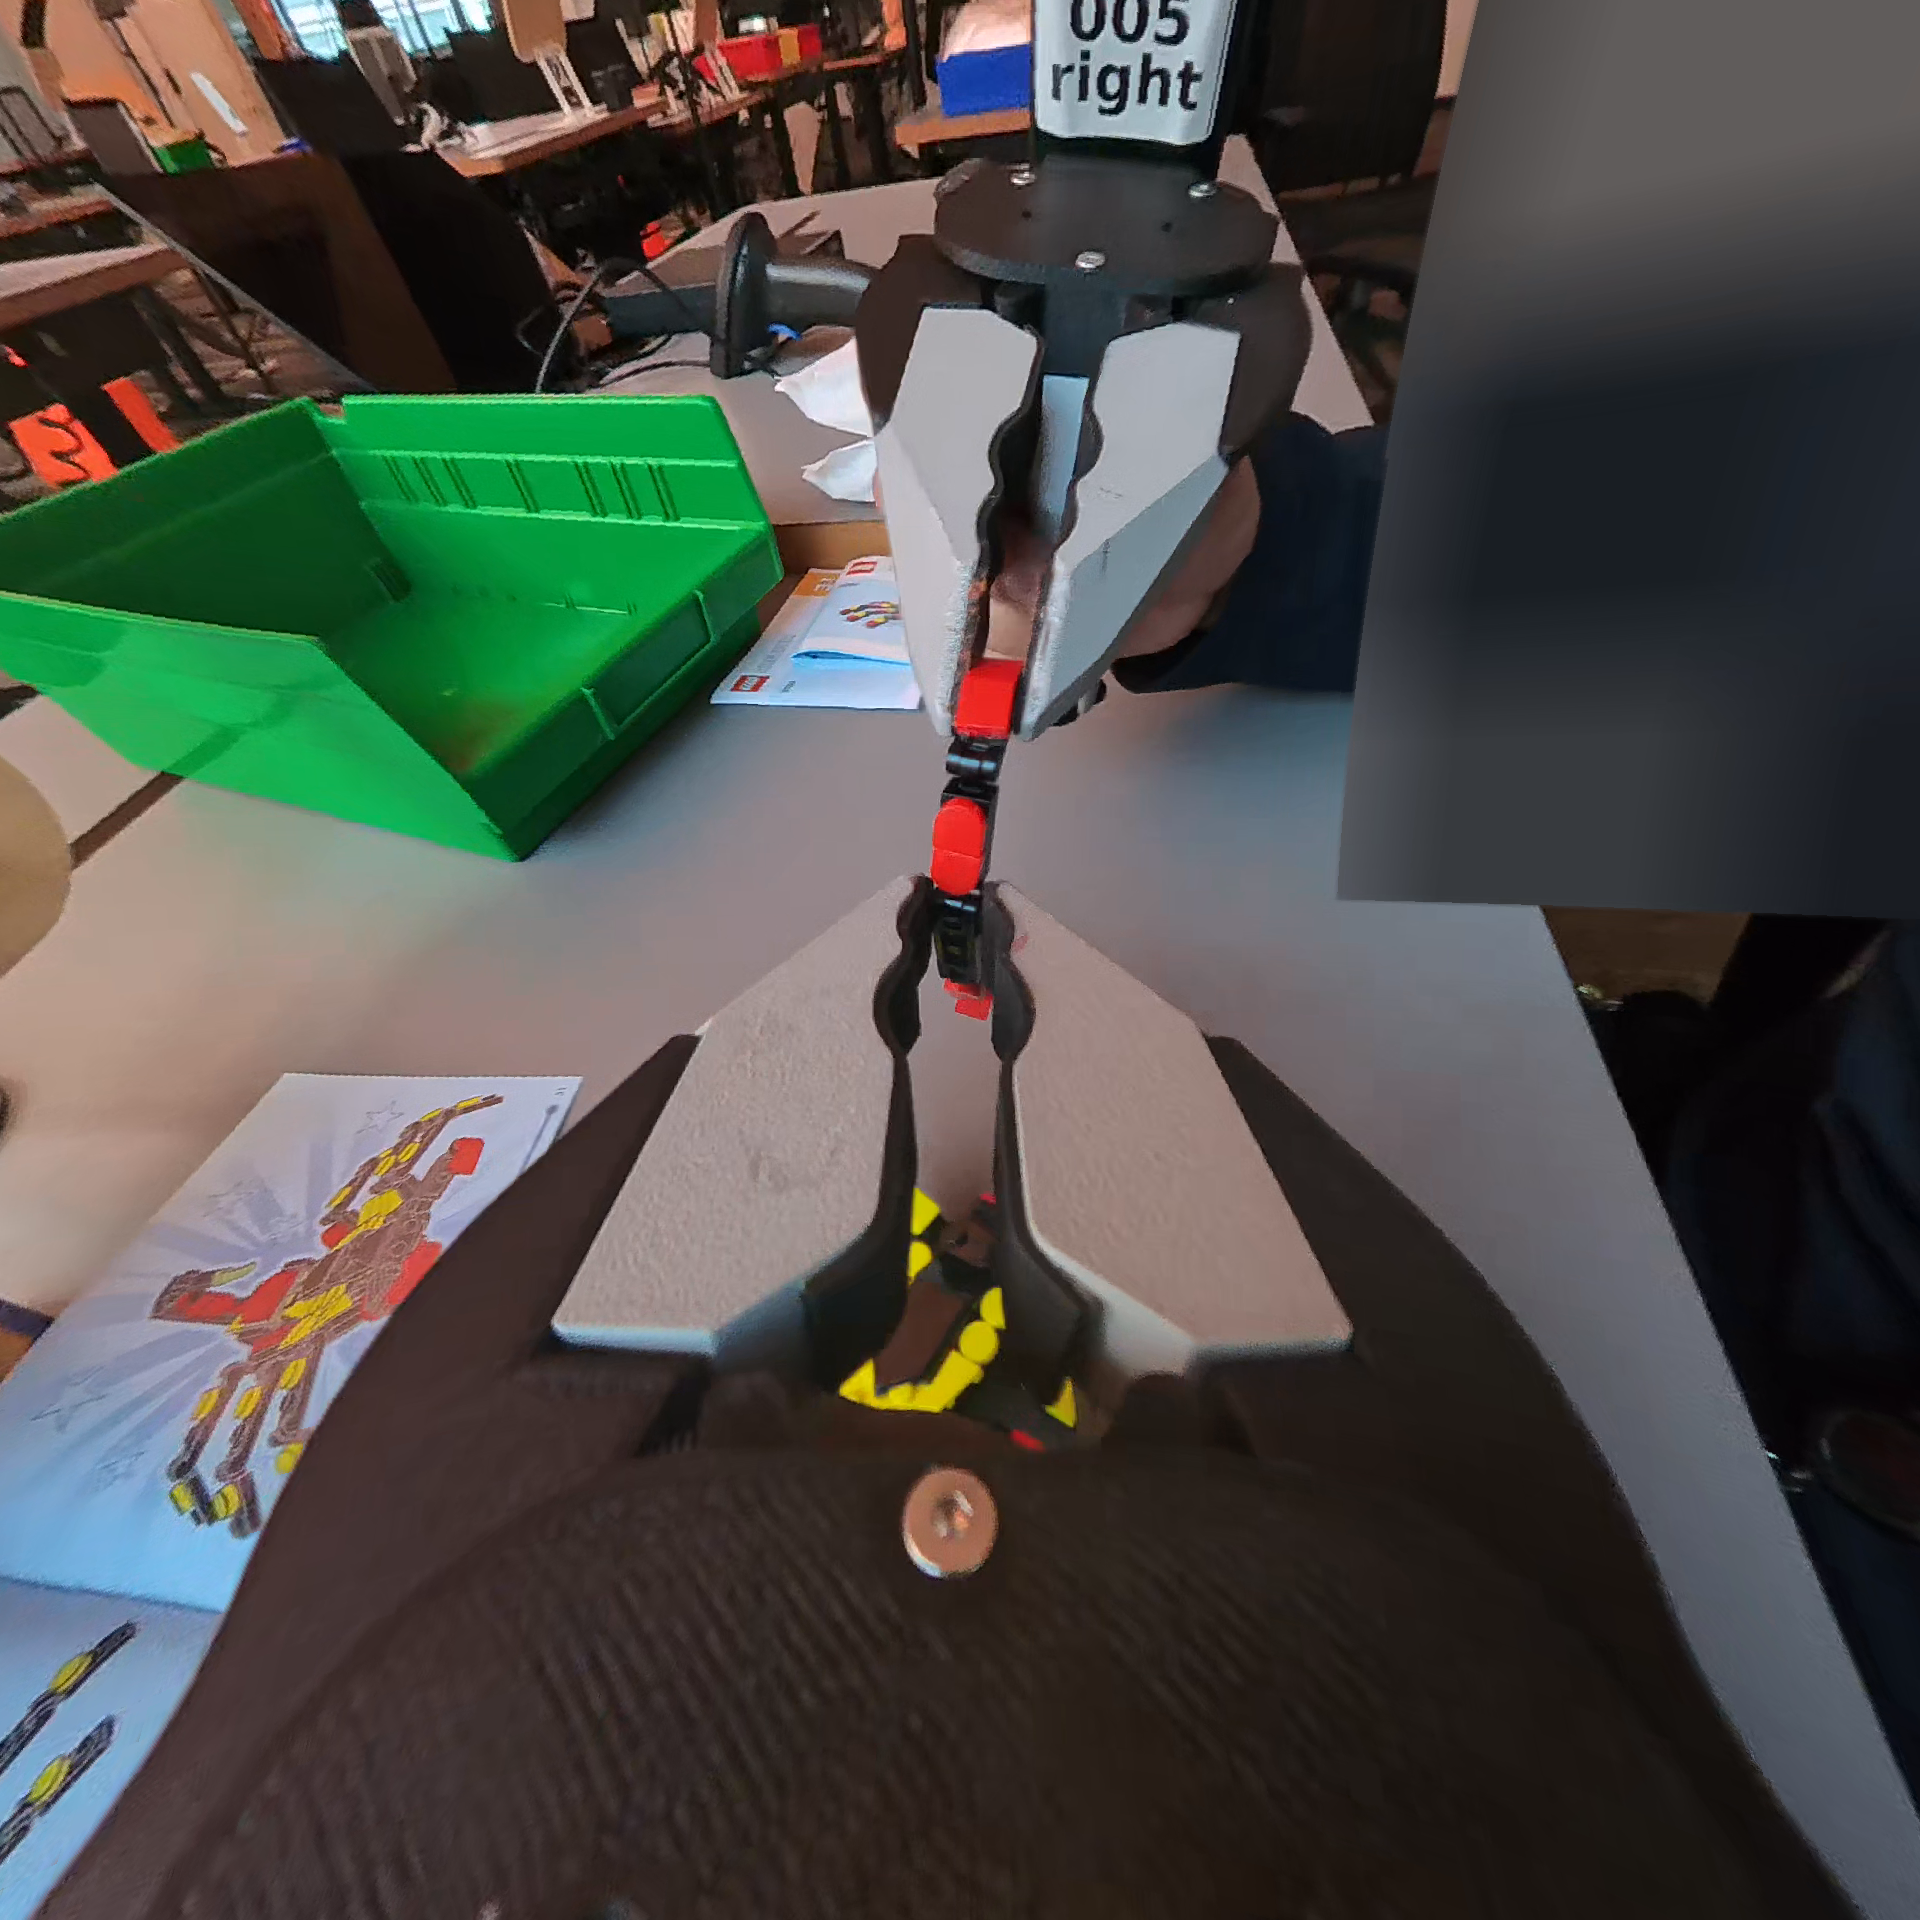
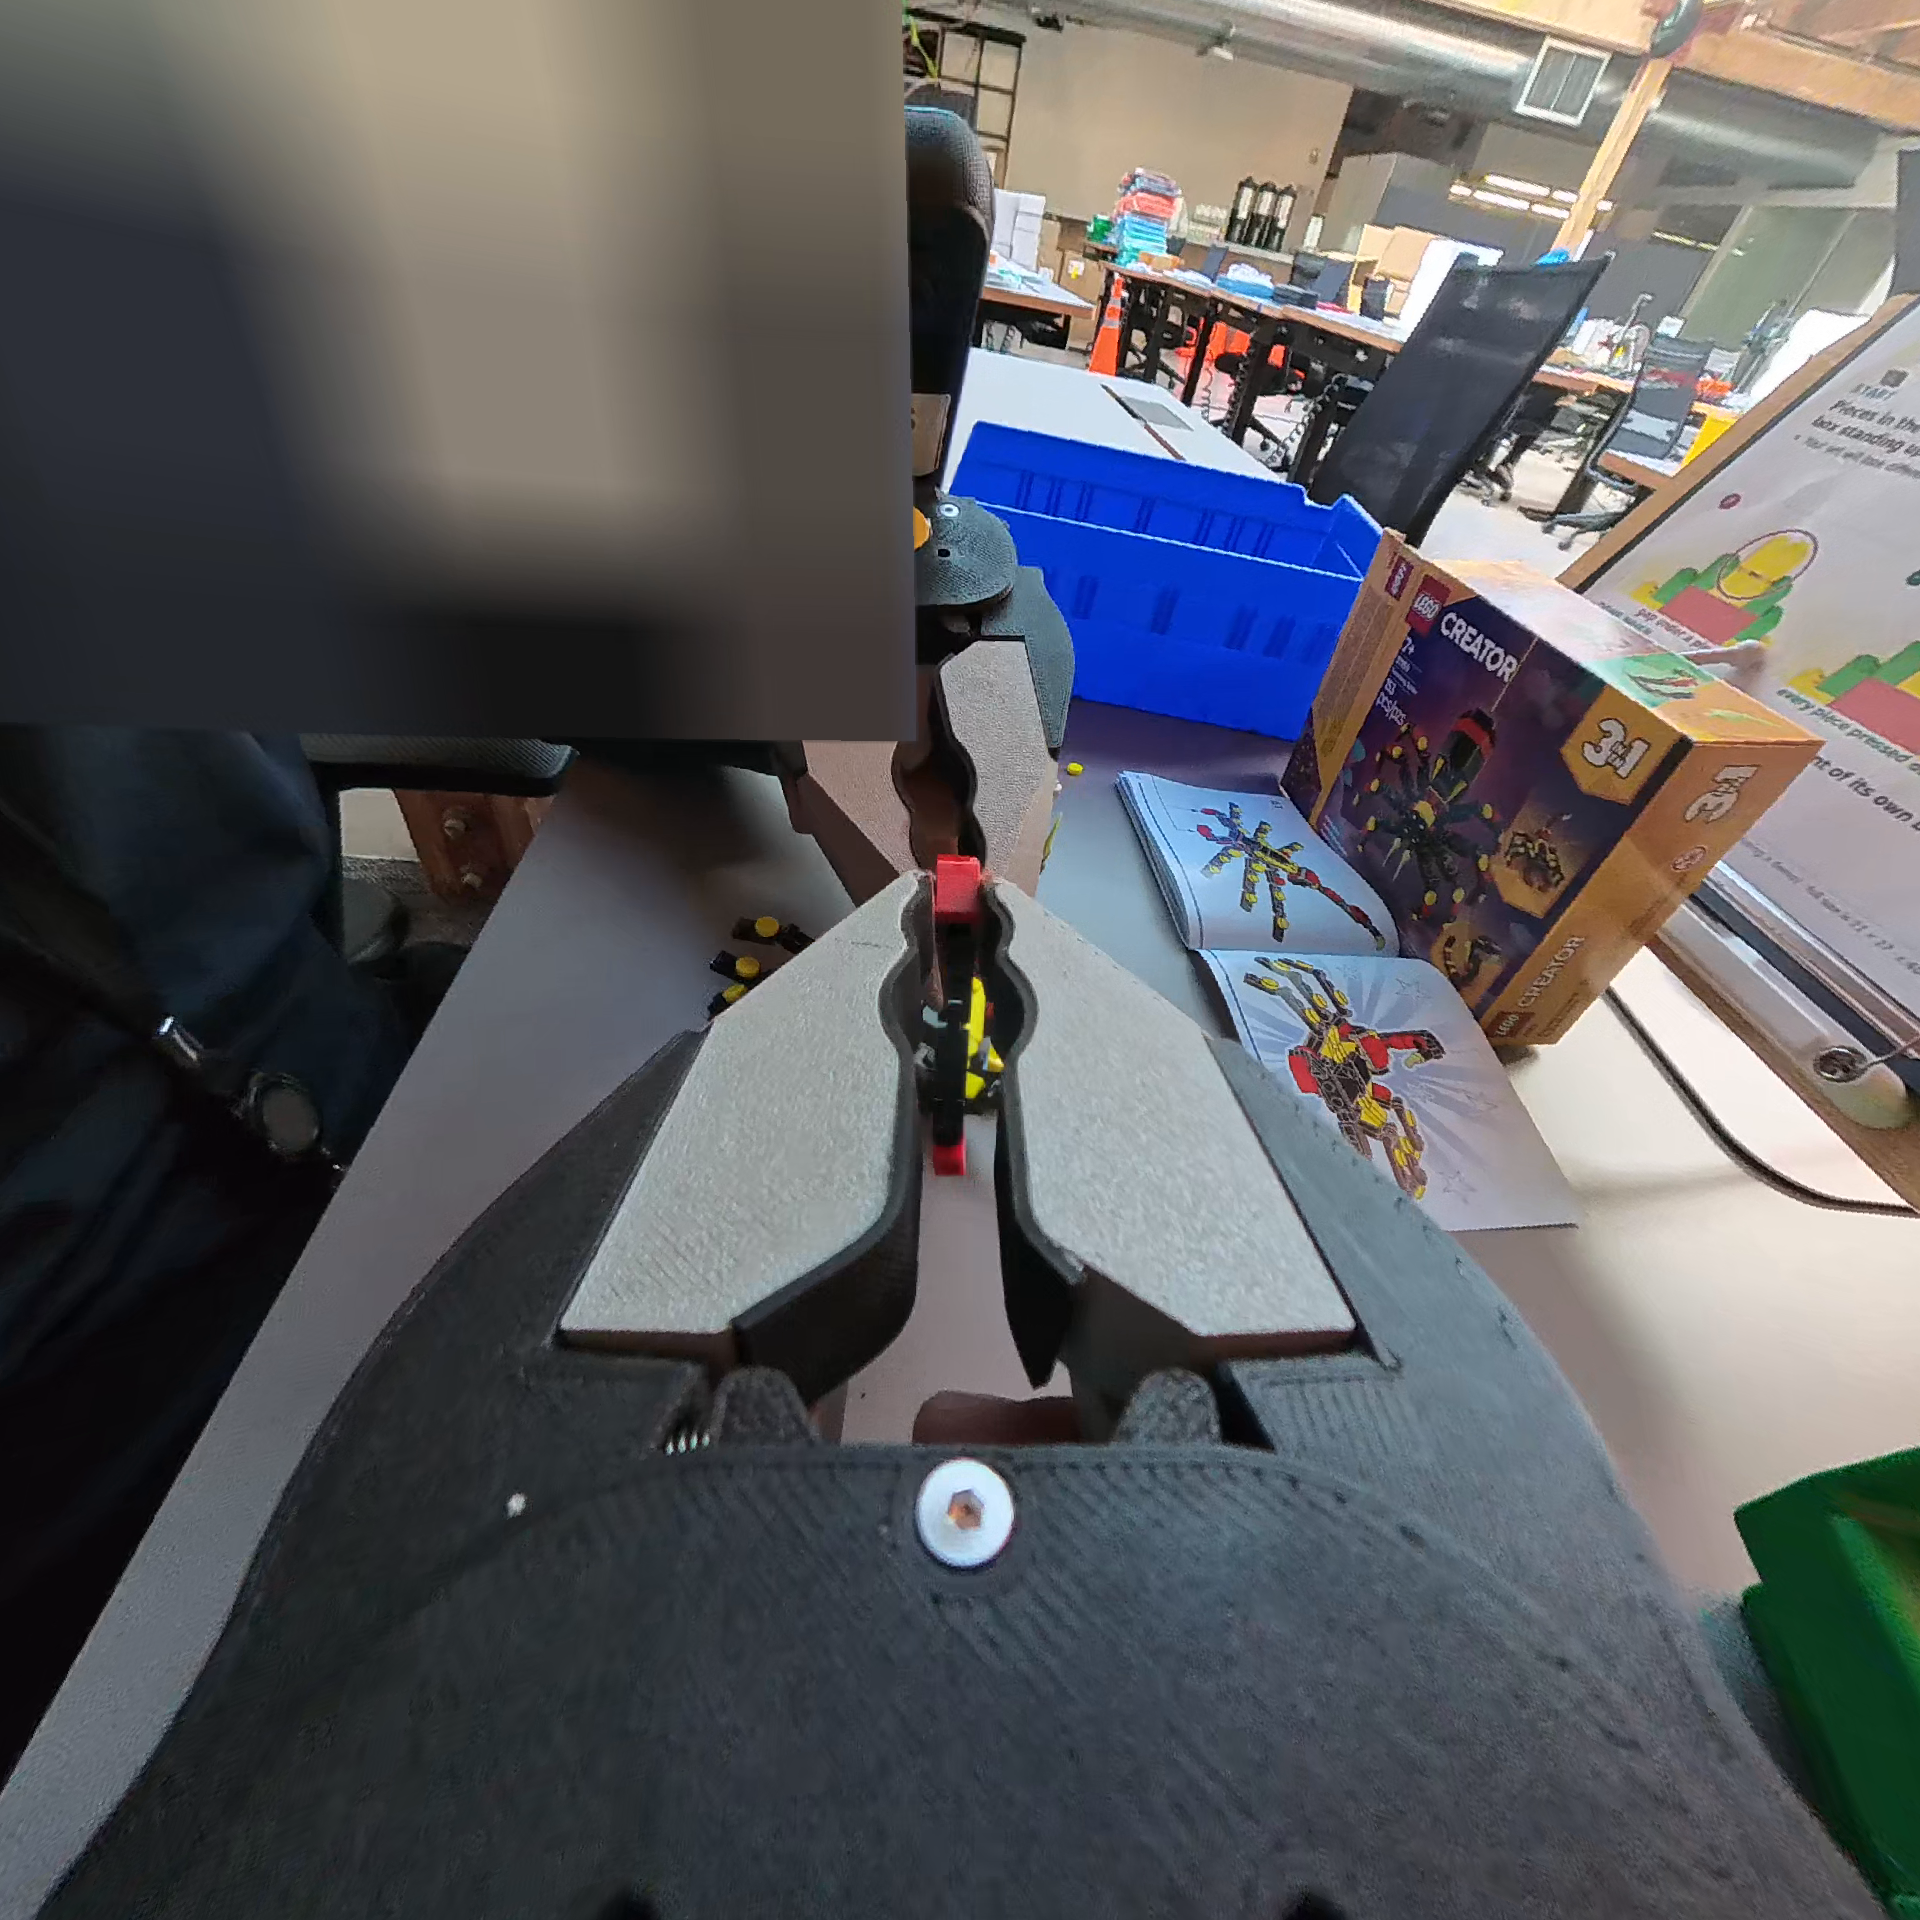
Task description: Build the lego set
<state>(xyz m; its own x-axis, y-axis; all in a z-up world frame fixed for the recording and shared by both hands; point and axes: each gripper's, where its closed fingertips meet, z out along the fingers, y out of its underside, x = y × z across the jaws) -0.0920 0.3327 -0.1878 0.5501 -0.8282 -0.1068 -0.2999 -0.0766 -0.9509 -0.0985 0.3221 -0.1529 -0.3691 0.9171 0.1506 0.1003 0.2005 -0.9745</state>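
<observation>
A thin red and black lego limb (image 1: 961, 831) spans between my two grippers above the grey table (image 1: 1195, 831). My left gripper (image 1: 956, 909) is shut on its black lower end. My right gripper (image 1: 992, 707) faces it from above and is shut on the red top brick (image 1: 985, 694). In the right wrist view my right gripper (image 2: 956, 896) pinches that red brick (image 2: 954, 888), and the left gripper (image 2: 971, 769) stands just beyond. A brown, yellow and black lego body (image 1: 940, 1335) shows through the gap behind my left fingers; whether it is held is unclear.
A green bin (image 1: 416, 603) stands at the left and a blue bin (image 2: 1164, 592) farther back. The lego box (image 2: 1538, 769), open instruction booklets (image 2: 1351, 1039) and loose black and yellow pieces (image 2: 753, 945) lie on the table. A person in dark clothing sits at the table edge. My two grippers' fingertips are within a few centimetres of each other.
</observation>
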